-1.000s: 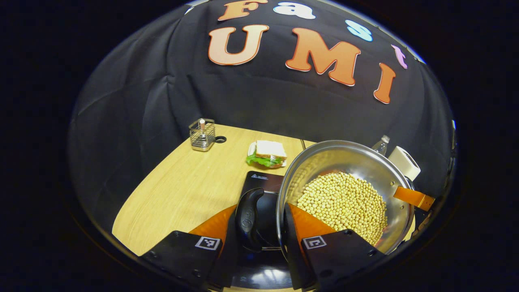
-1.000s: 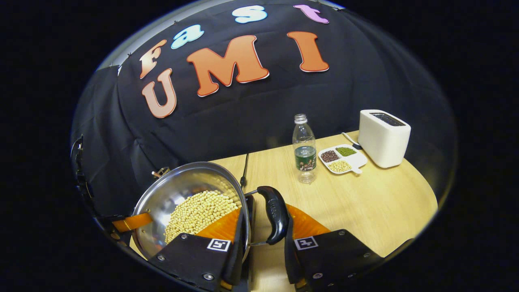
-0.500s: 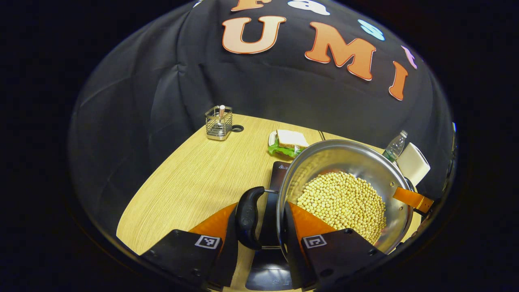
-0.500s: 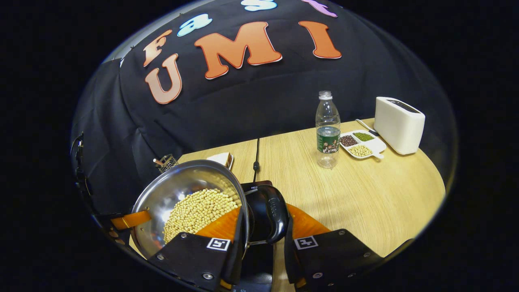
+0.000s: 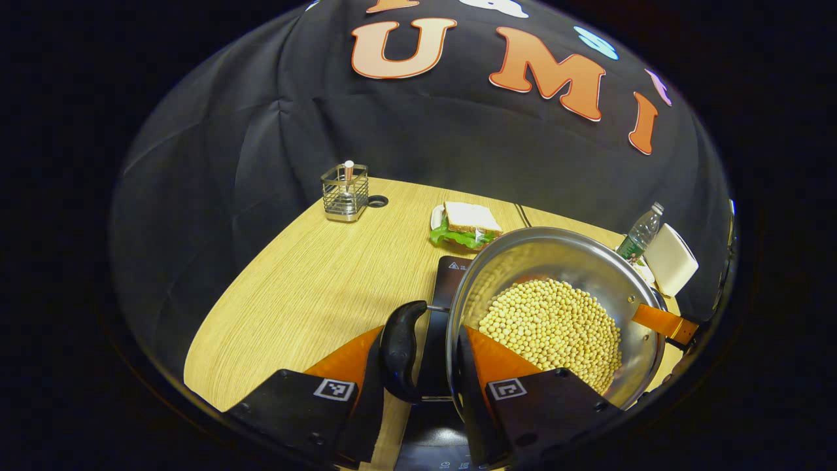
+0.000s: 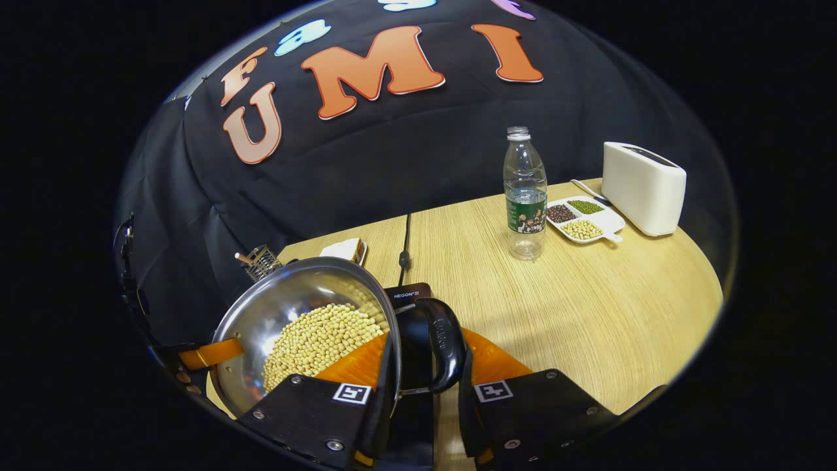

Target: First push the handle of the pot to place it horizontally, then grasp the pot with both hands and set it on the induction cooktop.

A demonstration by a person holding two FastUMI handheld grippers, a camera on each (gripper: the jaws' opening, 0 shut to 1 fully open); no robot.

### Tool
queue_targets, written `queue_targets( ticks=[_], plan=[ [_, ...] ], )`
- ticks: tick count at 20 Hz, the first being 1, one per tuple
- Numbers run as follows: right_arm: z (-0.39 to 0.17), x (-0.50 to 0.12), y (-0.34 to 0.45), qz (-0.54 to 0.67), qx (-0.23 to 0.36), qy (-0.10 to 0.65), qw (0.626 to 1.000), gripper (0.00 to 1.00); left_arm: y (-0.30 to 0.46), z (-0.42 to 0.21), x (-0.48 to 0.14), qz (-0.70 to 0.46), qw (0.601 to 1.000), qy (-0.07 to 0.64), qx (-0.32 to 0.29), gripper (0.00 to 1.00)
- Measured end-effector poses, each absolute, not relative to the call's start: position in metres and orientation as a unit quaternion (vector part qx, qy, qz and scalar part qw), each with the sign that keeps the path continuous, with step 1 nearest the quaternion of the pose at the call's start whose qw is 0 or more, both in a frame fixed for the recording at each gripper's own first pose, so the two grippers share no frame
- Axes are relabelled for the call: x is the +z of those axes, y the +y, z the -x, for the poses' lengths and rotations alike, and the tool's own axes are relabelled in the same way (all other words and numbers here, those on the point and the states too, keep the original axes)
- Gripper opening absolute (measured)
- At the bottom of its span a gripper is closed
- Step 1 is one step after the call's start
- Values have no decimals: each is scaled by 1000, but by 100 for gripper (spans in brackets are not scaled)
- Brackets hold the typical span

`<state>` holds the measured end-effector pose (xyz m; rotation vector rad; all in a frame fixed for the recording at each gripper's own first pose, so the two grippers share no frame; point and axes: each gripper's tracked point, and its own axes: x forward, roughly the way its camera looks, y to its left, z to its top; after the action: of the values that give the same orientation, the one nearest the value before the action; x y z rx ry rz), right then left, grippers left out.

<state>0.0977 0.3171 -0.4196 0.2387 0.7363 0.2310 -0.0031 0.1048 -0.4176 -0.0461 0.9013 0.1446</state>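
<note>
Both grippers, left gripper [image 5: 413, 366] and right gripper [image 6: 422, 366], pinched the pot [image 5: 556, 314] at its handles. Since a second ago it was carried back over the induction cooktop [image 5: 451, 278], so lowering seemed next.

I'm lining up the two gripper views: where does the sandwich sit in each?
Left gripper view: the sandwich lies upper centre on the table, just beyond the pot.
Right gripper view: it peeks out left of centre, behind the pot's far rim.
Shared landmark: the wire basket.
</note>
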Motion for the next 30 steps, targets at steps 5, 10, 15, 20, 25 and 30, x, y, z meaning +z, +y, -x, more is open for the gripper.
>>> queue_targets(
  ticks=[5, 10, 15, 20, 25, 30],
  plan=[
    [-99, -424, 316, -104, 110, 361, 920, 51, 104, 0, -419, 18, 897, 437, 69, 61],
    [-100, -422, 320, -107, 116, 355, 921, 60, 103, 3, -420, 18, 896, 436, 78, 67],
    [-102, -404, 305, -100, 111, 332, 931, 90, 104, -18, -362, -27, 930, 356, 90, 75],
    [-101, -363, 279, -96, 109, 291, 946, 95, 71, -30, -293, -35, 960, 268, 70, 99],
    [-96, -309, 242, -88, 104, 242, 961, 95, 37, -31, -249, -22, 974, 221, 44, 98],
    [-86, -256, 201, -71, 95, 195, 974, 95, 8, -35, -220, -1, 981, 191, 18, 99]
  ],
)
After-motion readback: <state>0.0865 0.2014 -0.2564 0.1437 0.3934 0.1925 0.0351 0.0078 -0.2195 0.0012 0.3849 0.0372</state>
